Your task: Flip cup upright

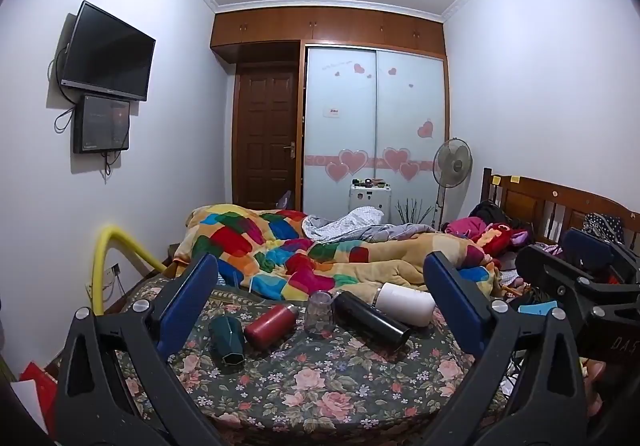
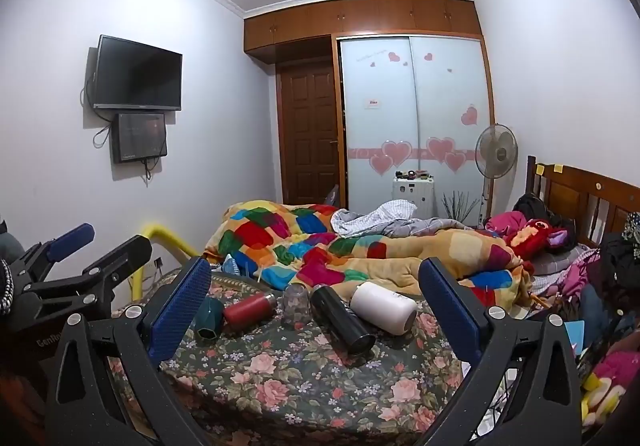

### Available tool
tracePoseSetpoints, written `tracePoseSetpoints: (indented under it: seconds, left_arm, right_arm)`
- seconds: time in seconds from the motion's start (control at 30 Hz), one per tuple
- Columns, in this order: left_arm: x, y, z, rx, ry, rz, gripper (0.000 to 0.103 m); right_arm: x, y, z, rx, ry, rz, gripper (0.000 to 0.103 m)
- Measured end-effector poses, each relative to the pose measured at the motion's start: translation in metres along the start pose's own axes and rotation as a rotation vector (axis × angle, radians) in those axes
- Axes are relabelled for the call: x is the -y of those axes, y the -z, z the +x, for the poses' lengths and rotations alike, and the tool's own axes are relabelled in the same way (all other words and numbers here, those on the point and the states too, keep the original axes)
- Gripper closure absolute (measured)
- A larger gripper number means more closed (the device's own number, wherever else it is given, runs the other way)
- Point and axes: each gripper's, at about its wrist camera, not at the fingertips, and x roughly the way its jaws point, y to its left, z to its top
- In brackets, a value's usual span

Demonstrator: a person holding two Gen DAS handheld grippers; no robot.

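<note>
Several cups and bottles lie on the floral bedspread. A dark green faceted cup lies on its side at the left; it also shows in the right wrist view. Beside it lie a red bottle, a black bottle and a white bottle. A clear glass cup stands mouth down between them, also in the right wrist view. My left gripper is open and empty, short of the cups. My right gripper is open and empty, also held back from them.
A colourful patchwork quilt is heaped behind the cups. A yellow rail stands at the bed's left. Clothes and a red plush toy lie by the wooden headboard at right. A fan and wardrobe stand at the back.
</note>
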Motion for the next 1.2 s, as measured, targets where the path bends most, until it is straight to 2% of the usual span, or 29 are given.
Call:
tracePoseSetpoints:
  seconds: [1.2]
  left_arm:
    - [-0.0057,0.0074,0.0042,-0.005,-0.005,-0.012,0.000]
  right_arm:
    - [-0.0014,-0.0005,-0.0021,-0.002,-0.005,0.008,0.000]
